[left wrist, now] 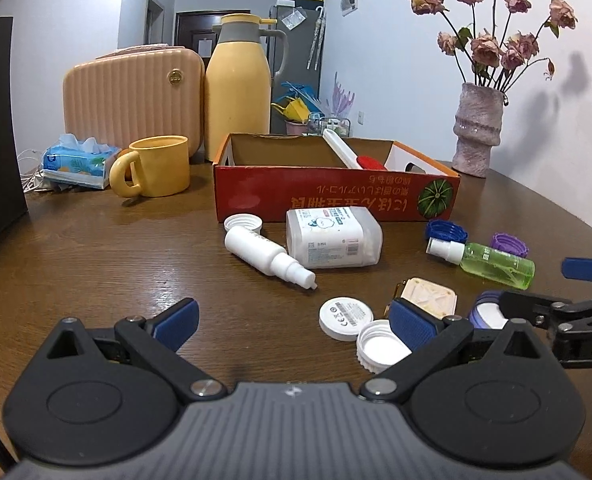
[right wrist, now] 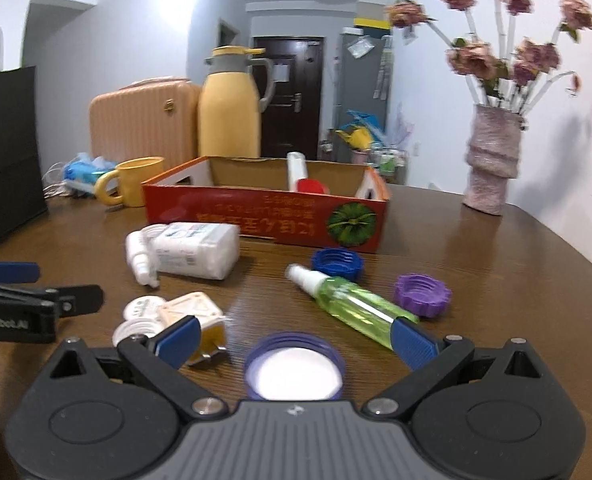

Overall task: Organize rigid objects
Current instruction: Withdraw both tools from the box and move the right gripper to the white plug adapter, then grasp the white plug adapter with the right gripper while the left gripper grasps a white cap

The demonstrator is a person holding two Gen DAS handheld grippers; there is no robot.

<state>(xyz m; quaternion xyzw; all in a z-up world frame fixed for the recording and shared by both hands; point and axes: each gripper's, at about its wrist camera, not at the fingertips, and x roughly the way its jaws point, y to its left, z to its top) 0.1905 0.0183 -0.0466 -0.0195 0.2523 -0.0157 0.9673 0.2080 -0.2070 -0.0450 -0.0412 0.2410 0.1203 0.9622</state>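
Our left gripper (left wrist: 294,324) hangs low over the brown table (left wrist: 96,256) with its blue pads spread wide and nothing between them; a white ridged cap (left wrist: 379,346) lies just by its right pad, touching a flat white lid (left wrist: 345,317); our right gripper (right wrist: 294,340) is likewise splayed apart and empty, with a purple-rimmed lid (right wrist: 294,368) on the table between its fingers; the green spray bottle (right wrist: 349,304) lies on its side, its base at the right pad; further off we see a white bottle (left wrist: 268,258) against a white tub (left wrist: 333,236), both toppled before the red cardboard box (left wrist: 335,196), which holds a white-and-red item (left wrist: 353,156).
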